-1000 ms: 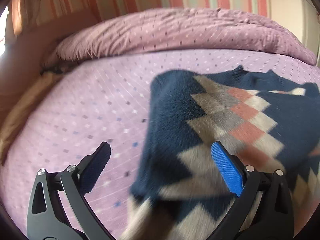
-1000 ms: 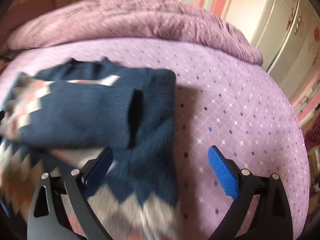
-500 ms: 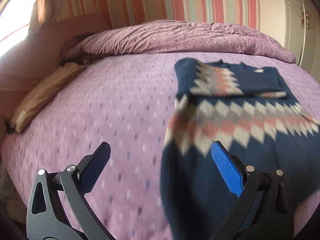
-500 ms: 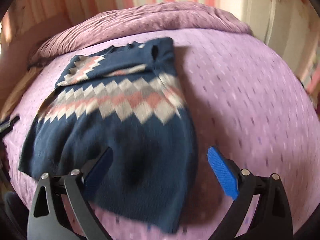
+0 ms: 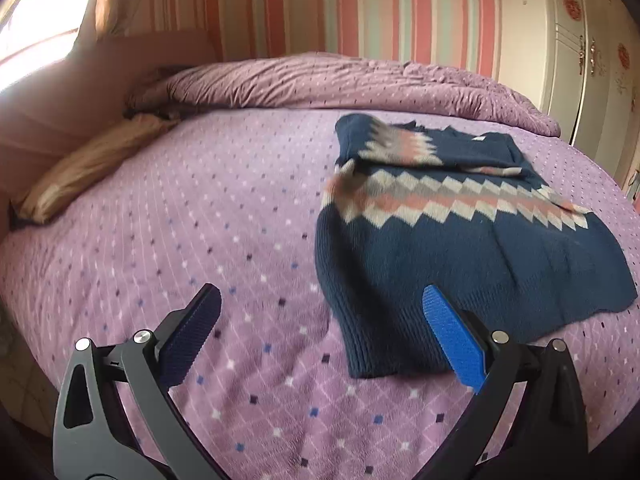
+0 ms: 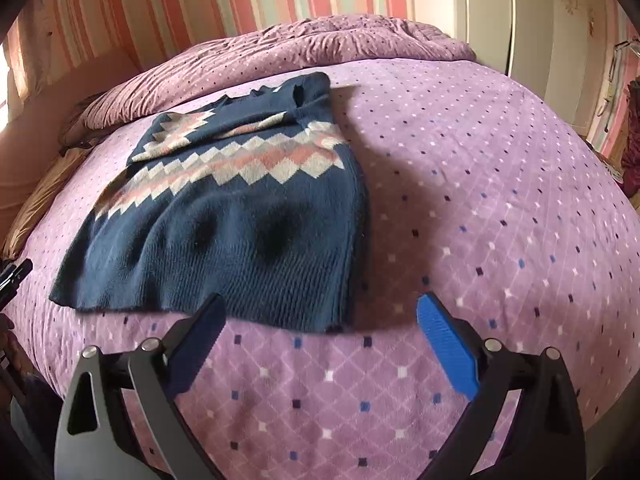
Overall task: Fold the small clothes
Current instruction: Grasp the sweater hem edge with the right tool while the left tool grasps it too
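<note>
Navy knit sweater lies flat on the purple bed, sleeves already folded in. Left tongs and right tongs, both spread and empty, probably grab the hem next.

Left wrist view looks from the bed's near edge toward the striped wall, sweater at right; right wrist view faces likewise, sweater at left; both share sweater, bed, duvet.
</note>
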Available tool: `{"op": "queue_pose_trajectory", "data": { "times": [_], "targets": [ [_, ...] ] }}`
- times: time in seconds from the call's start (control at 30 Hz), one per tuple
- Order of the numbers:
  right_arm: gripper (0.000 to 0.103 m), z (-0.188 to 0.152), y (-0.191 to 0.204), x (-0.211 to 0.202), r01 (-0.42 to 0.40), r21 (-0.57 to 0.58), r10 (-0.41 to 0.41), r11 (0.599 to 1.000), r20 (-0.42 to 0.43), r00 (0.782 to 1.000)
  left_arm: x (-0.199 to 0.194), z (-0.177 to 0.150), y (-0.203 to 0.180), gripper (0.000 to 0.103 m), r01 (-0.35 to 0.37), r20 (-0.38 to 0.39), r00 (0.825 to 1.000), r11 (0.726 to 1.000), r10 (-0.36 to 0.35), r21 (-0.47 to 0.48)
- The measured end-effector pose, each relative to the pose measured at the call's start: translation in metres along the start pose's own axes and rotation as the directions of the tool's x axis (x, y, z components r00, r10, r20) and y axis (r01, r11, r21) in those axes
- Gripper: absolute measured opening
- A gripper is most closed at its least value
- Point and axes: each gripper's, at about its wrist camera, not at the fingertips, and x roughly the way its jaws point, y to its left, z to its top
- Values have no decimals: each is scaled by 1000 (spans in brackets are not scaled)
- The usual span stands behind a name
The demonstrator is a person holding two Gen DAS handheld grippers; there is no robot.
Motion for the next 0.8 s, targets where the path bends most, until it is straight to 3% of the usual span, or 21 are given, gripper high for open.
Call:
{"op": "queue_pose_trajectory", "data": {
  "times": [0.2, 0.27, 0.33, 0.6, 0.63, 0.73, 0.8],
  "targets": [
    [93, -2, -7, 8, 12, 21, -12, 1000, -4, 1000, 17, -6, 3, 100, -16, -26, 1000, 1000, 16, 2],
    [79, 0, -11, 14, 15, 32, -14, 999, -17, 1000, 23, -4, 6, 100, -20, -31, 999, 1000, 20, 8],
    [74, 2, -14, 22, 15, 42, -13, 999, -43, 999, 30, -5, 13, 100, -15, -48, 999, 1000, 14, -12],
    [69, -1, -14, 46, -25, 53, 29, 998, -82, 996, 36, -11, 20, 100, -23, -51, 998, 999, 21, -25],
    [62, -2, -14, 48, -25, 54, 29, 998, -90, 996, 36, -11, 20, 100, -19, -53, 998, 999, 18, -28],
    [21, -4, -14, 56, -28, 60, 34, 998, -116, 993, 35, -11, 17, 100, -17, -49, 999, 1000, 15, -26],
    [18, -6, -13, 60, -35, 57, 42, 998, -124, 991, 34, -11, 14, 100, -9, -44, 999, 1000, 8, -21]
  ]
}}
